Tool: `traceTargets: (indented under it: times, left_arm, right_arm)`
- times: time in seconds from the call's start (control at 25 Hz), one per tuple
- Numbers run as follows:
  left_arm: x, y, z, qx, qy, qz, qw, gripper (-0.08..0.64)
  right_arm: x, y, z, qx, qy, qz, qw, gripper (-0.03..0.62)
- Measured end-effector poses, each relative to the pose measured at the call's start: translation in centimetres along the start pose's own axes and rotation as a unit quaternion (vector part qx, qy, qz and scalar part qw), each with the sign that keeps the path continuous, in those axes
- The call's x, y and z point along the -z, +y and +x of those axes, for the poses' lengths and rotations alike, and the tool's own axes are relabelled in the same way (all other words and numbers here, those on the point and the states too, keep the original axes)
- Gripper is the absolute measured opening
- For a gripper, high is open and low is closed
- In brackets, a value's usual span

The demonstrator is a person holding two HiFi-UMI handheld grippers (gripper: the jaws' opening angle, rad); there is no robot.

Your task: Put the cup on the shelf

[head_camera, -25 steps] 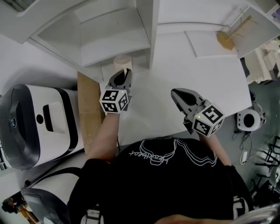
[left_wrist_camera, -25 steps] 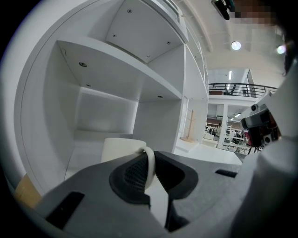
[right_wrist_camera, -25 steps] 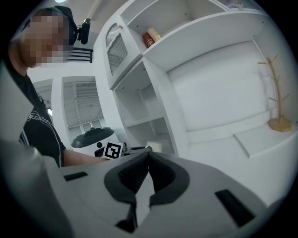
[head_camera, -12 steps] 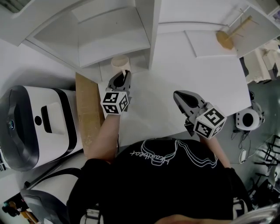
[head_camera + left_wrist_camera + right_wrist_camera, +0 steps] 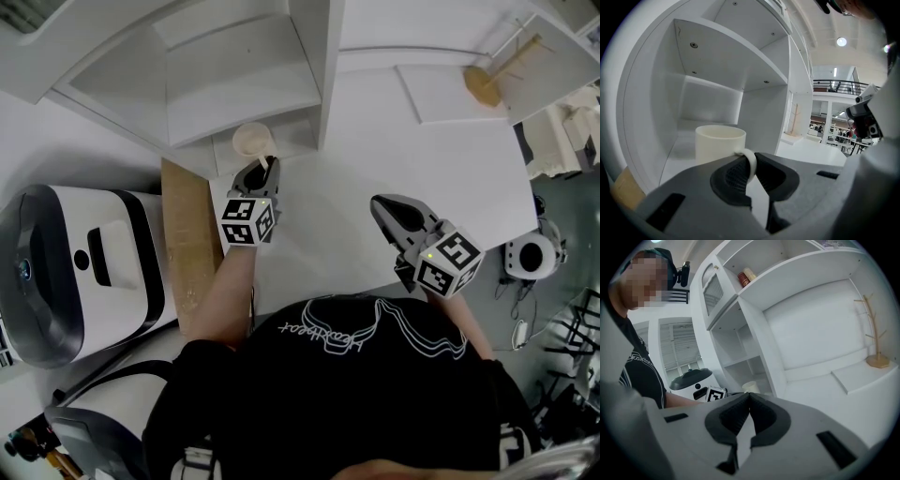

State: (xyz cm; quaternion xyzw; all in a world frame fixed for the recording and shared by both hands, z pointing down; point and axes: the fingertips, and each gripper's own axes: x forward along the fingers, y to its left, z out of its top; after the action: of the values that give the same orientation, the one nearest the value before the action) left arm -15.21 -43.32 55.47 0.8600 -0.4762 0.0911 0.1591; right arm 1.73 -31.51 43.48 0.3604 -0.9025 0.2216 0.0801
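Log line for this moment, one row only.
cup: upright, inside lower shelf compartment | left tool: shut on its handle | right tool: shut, empty

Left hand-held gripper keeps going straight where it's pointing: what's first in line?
The left hand-held gripper is shut on the cup by its handle, cup leading into the open shelf bay. Its back wall looks first in line, unless the cup's base meets the bay floor sooner; depth unclear.

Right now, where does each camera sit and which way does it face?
Head view: on the person's head, steeply down on table, shelf, left gripper, right gripper, forearm, shirt.
Left gripper view: on that gripper, facing the shelf's lowest bay; jaws pinch the cup's handle.
Right gripper view: on that gripper, facing the shelf; jaws shut, empty.
Shared: all three show the cup.
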Motion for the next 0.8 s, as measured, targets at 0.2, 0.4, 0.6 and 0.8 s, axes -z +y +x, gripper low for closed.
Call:
traceTargets:
  times: [0.2,0.4,0.6,0.8]
  left_arm:
    - [-0.5,0.9,1.0,-0.001,0.003,-0.004,1.0000,0.027]
    - [-1.0,1.9,1.8,0.000,0.009,-0.003,1.0000,0.027]
    - [-1.1,2.4,2.1,-0.001,0.009,-0.002,1.0000,0.028]
    - [-1.2,2.3,2.0,-0.005,0.020,-0.003,0.9998,0.029]
  right_arm:
    - [-0.2,-0.3,0.2,0.001,0.001,0.000,1.000,0.006]
    - [-0.1,-0.4,0.5,0.000,0.003,0.004,1.000,0.006]
    - [-0.1,-0.1,1.0,-0.004,0.006,0.000,1.000,0.006]
    - [-0.4,0.4,1.4,-0.010,0.006,-0.004,1.000,0.006]
